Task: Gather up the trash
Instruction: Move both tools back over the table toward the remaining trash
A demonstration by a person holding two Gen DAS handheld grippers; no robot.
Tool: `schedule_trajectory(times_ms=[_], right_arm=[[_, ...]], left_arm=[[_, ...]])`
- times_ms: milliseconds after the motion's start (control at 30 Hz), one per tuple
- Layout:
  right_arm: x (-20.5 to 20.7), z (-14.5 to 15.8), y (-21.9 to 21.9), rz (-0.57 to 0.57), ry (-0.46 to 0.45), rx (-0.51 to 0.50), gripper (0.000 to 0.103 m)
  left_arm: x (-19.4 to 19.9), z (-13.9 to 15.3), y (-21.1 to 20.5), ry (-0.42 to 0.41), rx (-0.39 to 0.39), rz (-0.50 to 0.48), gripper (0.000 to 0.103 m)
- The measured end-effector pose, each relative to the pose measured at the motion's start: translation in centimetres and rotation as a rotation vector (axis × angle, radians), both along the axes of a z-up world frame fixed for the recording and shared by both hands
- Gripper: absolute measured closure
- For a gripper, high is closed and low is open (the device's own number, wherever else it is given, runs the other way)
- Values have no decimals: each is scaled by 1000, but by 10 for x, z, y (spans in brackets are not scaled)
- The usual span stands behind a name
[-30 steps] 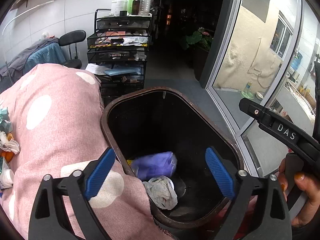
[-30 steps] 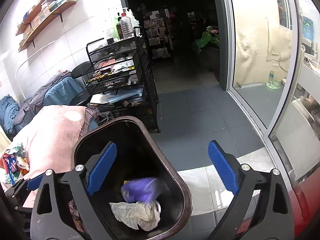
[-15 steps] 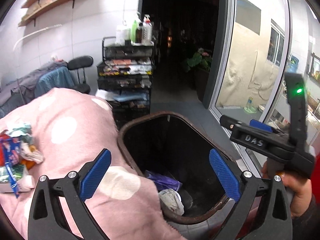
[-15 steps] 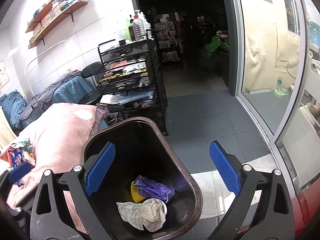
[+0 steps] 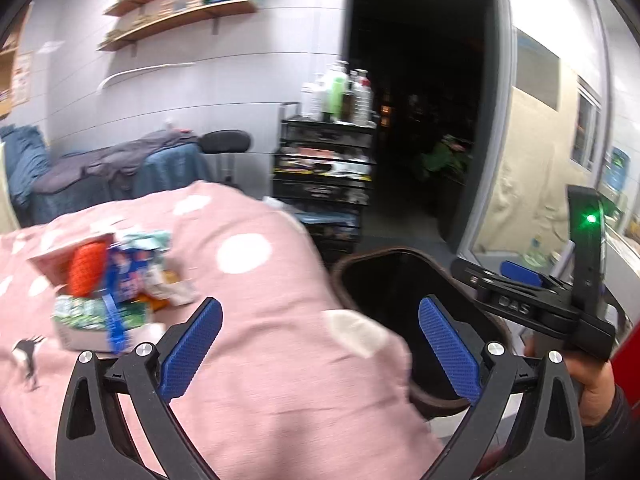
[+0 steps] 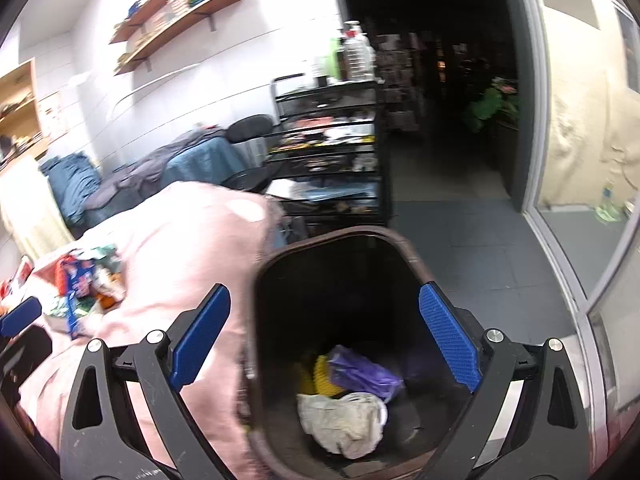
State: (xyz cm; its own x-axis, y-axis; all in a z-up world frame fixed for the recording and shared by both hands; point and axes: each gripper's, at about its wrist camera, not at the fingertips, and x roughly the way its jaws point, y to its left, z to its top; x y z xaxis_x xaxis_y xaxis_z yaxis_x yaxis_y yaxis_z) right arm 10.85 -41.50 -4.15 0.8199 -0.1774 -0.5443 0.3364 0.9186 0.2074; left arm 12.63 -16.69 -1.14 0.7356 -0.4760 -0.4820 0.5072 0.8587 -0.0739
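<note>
A dark brown trash bin (image 6: 412, 258) stands beside a pink spotted blanket (image 5: 260, 288). Inside it lie a purple wrapper (image 6: 362, 372), a crumpled white tissue (image 6: 340, 420) and something yellow (image 6: 322, 376). My right gripper (image 6: 324, 340) hangs open over the bin's mouth, holding nothing. My left gripper (image 5: 318, 350) is open and empty above the blanket, at the bin's (image 5: 384, 280) left rim. A pile of colourful wrappers and packets (image 5: 108, 284) lies on the blanket to the left, also seen in the right wrist view as the trash pile (image 6: 84, 280). The right gripper's body (image 5: 532, 304) and the hand holding it show at the right.
A black wire shelf cart (image 6: 332, 156) with bottles on top stands behind the bin. A black chair (image 5: 224, 144) and draped blue-grey cloths (image 5: 120, 172) sit by the wall. A dark doorway (image 6: 440, 100) and glass door (image 6: 580, 160) are to the right, over grey floor tiles.
Both grippers have pulled back and swung left. The left view now faces the blanket and the trash pile instead of the bin's inside. The purple wrapper rests in the bin.
</note>
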Motion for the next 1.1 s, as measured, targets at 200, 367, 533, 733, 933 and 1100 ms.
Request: schedule_trajectory(times_ms=[200, 367, 533, 733, 933, 1100], right_arm=[[18, 7, 43, 112, -8, -17, 9], [35, 16, 78, 203, -9, -33, 9], [55, 23, 118, 320, -6, -38, 9], [84, 26, 171, 479, 28, -40, 9], [111, 27, 219, 570, 54, -82, 9], [138, 25, 232, 587, 79, -52, 9]], left_arm=[[15, -3, 54, 11, 6, 137, 5], [24, -6, 106, 24, -8, 250, 5], [28, -9, 150, 31, 2, 344, 6], [39, -18, 204, 77, -26, 441, 6], [59, -23, 241, 149, -105, 490, 6], [80, -21, 245, 143, -106, 479, 11]])
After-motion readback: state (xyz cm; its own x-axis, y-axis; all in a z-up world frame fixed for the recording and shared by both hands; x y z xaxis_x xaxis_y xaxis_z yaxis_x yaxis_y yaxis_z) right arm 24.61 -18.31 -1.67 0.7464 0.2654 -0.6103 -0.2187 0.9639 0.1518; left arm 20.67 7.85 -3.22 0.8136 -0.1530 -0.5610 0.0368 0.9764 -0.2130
